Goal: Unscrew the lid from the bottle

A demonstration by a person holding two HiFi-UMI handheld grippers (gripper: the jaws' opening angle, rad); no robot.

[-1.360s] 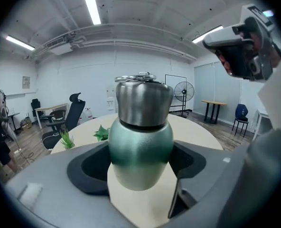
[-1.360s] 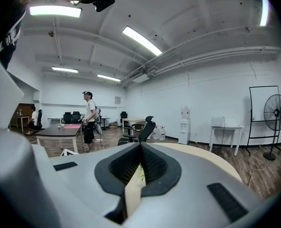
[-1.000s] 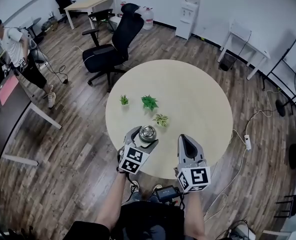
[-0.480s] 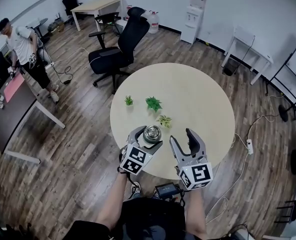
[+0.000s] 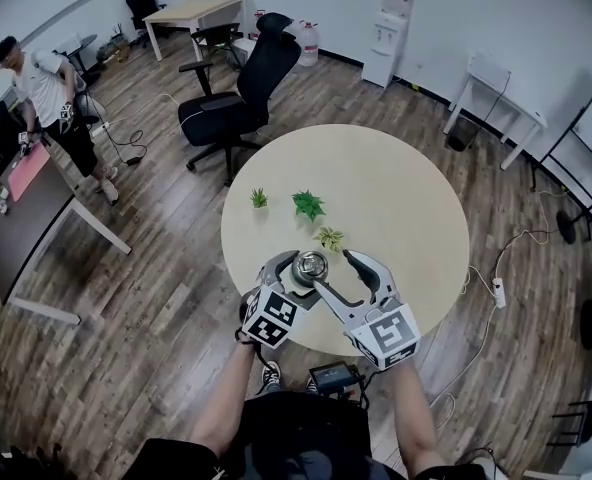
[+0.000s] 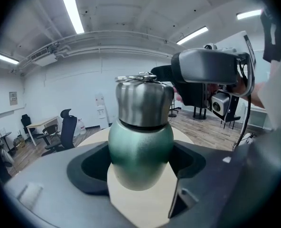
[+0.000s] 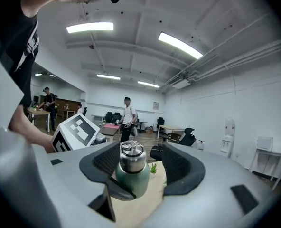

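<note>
The green bottle (image 6: pixel 140 151) stands upright near the front edge of the round table (image 5: pixel 396 198). The left gripper (image 5: pixel 296 271) has its jaws clamped on the bottle's rounded body. The steel lid (image 7: pixel 132 156) (a ring handle lies flat on top) sits between the jaws of the right gripper (image 7: pixel 136 167). Those jaws are spread wide and not closed on the lid, with a clear gap at one pad. Three small potted plants (image 5: pixel 309 205) stand just beyond the bottle. A person (image 5: pixel 46 88) stands well apart on the wood floor.
</note>
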